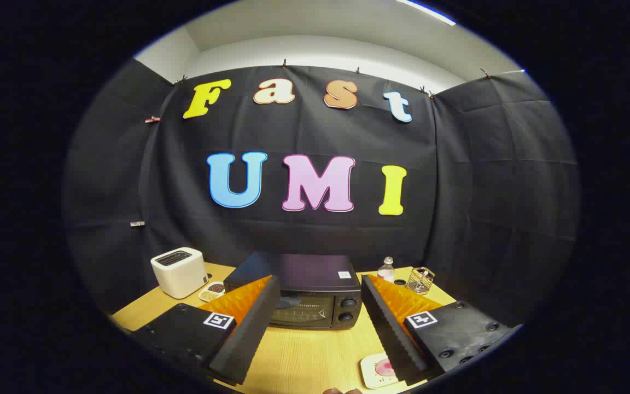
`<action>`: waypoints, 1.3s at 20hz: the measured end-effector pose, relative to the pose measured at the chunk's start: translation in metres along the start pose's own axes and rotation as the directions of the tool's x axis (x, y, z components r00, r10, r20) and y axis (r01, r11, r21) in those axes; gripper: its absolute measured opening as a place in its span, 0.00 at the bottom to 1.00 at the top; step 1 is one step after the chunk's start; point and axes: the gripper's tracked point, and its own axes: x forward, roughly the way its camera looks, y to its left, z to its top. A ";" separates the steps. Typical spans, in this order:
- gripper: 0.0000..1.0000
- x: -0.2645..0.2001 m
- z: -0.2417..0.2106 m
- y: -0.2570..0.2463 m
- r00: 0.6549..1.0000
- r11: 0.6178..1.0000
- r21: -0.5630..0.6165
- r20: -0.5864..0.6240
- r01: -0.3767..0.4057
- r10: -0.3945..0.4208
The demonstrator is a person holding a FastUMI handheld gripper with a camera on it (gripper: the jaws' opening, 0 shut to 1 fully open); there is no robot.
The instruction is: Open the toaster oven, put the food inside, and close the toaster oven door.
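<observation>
Toaster oven [315,301], door closed, beyond our gripper [320,323], whose jaws stand released and empty: we judge opening is pending; next, reach its door's top edge.

Black cloth [457,180] hangs as the booth's wall on the far side and wraps around to the left and right, creased in a grid of fold lines and pinned along its top edge with small clips. Above it a white wall [315,52] rises to a pale ceiling [320,19], where a strip light [425,11] glows at the far right. Below, a light wooden tabletop [304,358] runs from the near side back to the cloth.
</observation>
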 end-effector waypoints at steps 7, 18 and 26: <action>0.98 0.003 -0.001 0.018 1.000 1.000 0.013 -0.007 -0.007 0.007; 0.98 0.005 -0.010 0.025 1.000 1.000 0.022 -0.028 -0.010 0.011; 0.98 0.055 -0.039 0.048 0.995 0.999 0.021 -0.091 -0.036 0.038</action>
